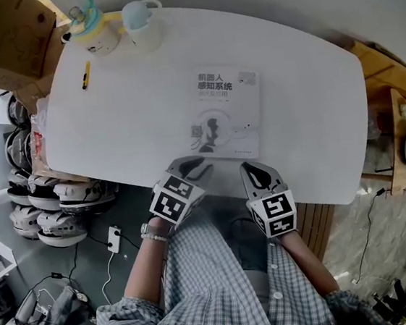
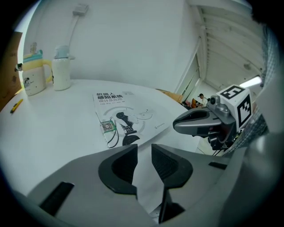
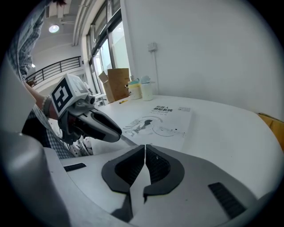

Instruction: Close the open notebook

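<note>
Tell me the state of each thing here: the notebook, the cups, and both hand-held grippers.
Notebook: closed, flat, cover up.
Left hand-held gripper: open, gripping nothing.
Right hand-held gripper: shut, empty.
Lidded mug: upright, lid on.
White cup: upright, lid on.
Pen: lying flat.
Cardboard box: flaps open.

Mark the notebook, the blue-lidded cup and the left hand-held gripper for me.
notebook (image 1: 228, 111), head view, middle of its cover.
blue-lidded cup (image 1: 141, 25), head view, upper body under the lid.
left hand-held gripper (image 2: 143, 150), left gripper view, gap between its parted tips.
</note>
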A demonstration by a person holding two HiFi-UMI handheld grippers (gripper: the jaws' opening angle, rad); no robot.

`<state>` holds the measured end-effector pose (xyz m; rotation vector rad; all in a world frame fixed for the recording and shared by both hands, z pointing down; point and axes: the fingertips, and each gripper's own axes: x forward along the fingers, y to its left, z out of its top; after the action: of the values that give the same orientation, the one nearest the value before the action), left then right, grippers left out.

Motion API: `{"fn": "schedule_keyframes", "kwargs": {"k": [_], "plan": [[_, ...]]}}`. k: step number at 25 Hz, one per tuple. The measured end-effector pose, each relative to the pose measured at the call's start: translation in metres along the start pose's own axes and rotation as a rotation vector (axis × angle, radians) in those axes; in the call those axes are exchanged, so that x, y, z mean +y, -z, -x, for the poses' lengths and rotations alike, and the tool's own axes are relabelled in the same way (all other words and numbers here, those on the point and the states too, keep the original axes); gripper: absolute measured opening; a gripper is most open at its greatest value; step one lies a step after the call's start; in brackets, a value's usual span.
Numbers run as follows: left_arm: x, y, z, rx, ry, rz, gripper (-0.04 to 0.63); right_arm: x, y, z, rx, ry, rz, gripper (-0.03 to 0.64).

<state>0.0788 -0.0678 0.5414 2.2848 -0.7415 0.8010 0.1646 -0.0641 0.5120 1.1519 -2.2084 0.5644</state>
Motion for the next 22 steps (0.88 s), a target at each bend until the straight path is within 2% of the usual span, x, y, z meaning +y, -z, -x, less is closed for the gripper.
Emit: {"fn": "schedule_keyframes", "kwargs": {"k": [2,7,13,16,18,22], "plan": [[0.004,-0.002,0.005,-0.022,-0.013,0.000,0.097,0.000,-0.003,-0.001,-0.005,0.004,0.000,0.025],[0.016,-0.009,0.016,-0.060,-0.048,-0.012,0.033,-0.005,-0.010,-0.001,-0.022,0.033,-0.003,0.025],[0.045,-0.019,0.024,-0.113,-0.118,0.063,0.006,-0.044,0.000,-0.008,0.036,0.165,-0.080,0.026],[0.058,-0.016,0.020,-0.081,-0.133,0.102,0.008,-0.060,0.010,-0.016,0.073,0.205,-0.140,0.029],[0.065,-0.010,0.016,-0.035,-0.153,0.099,0.008,-0.066,0.017,-0.021,0.090,0.216,-0.197,0.085],[0.068,-0.002,0.009,0.017,-0.137,0.107,0.008,-0.067,0.021,-0.023,0.065,0.194,-0.324,0.092]]}}
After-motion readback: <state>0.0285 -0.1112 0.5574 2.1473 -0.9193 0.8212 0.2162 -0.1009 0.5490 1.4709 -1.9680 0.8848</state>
